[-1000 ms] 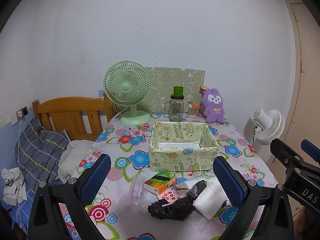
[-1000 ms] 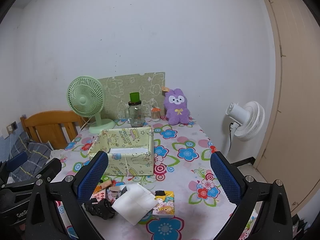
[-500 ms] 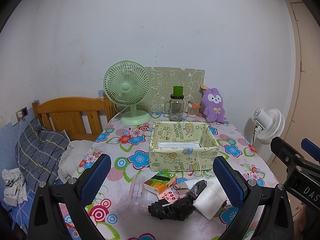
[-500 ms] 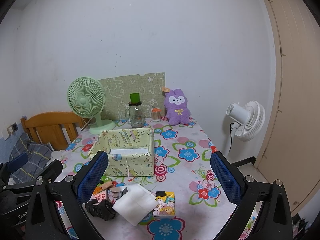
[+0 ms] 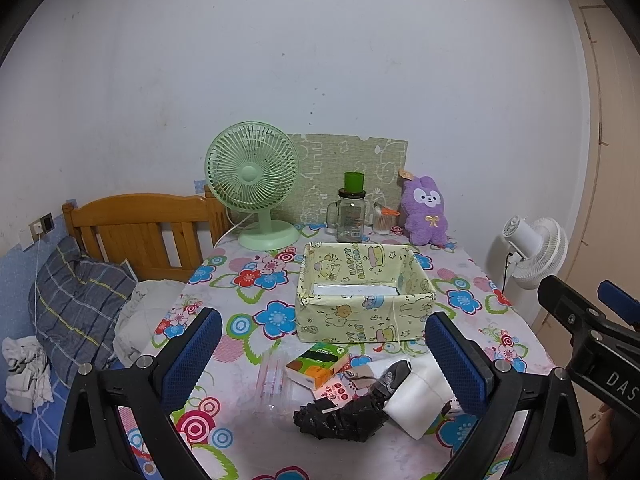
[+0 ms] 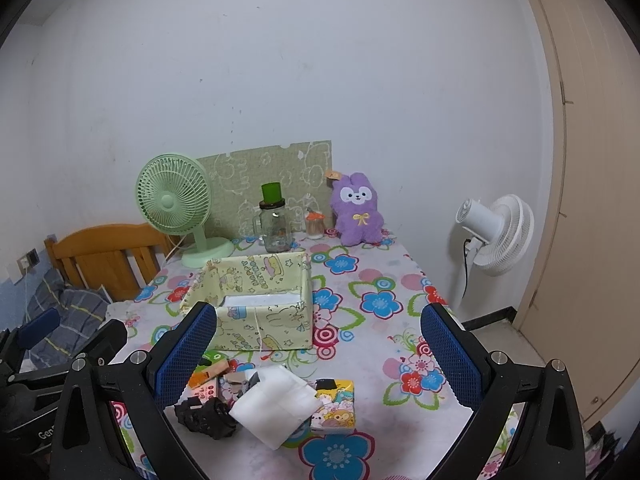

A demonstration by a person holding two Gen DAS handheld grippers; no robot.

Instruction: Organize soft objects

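On the flowered table (image 5: pixel 248 432) both tongs, left (image 5: pixel 320 360) and right (image 6: pixel 318 354), hang spread and empty. The soft pile (black bag (image 5: pixel 340 416), white cloth (image 6: pixel 276 404)) lies between their fingers, the box (image 5: pixel 362 300) beyond. A grab could drag neighbours along.

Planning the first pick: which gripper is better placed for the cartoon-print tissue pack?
Right, probably. The cartoon-print tissue pack lies between the open right gripper fingers; the left view hides it behind white padding.

A yellow-green cartoon-print open box (image 6: pixel 256 300) sits mid-frame on the flower-print tablecloth (image 6: pixel 384 320); below it lie a crumpled black plastic bag (image 6: pixel 206 418) and, rightward, a folded white cloth (image 6: pixel 276 404).
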